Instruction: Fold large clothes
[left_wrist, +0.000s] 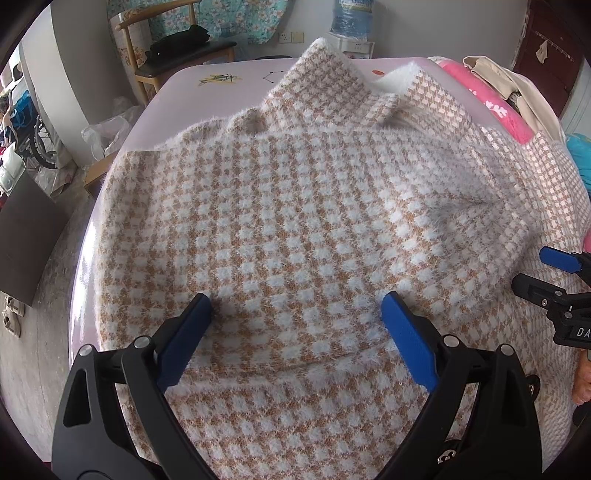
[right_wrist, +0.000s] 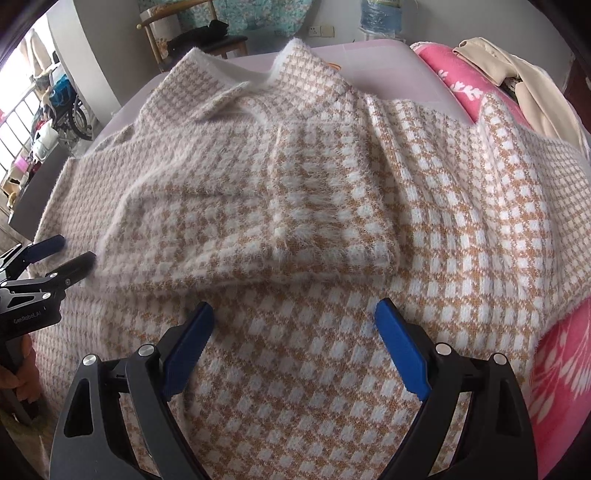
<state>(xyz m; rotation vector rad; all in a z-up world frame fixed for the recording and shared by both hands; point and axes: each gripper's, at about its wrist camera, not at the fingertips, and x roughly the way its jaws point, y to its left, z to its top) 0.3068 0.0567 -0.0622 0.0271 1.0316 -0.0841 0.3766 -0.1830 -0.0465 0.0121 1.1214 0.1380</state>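
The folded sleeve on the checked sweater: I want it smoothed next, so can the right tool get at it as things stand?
Probably yes. The right tool is open over the checked sweater, and the folded sleeve lies just beyond its tips with only flat knit between. The left tool sits off to the side, clear of that path.

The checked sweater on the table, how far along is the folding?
Done: one sleeve lies folded across the sweater. In hand: nothing; left gripper and right gripper hover open over it. Left: the side draped on the pink blanket, then the final folds.
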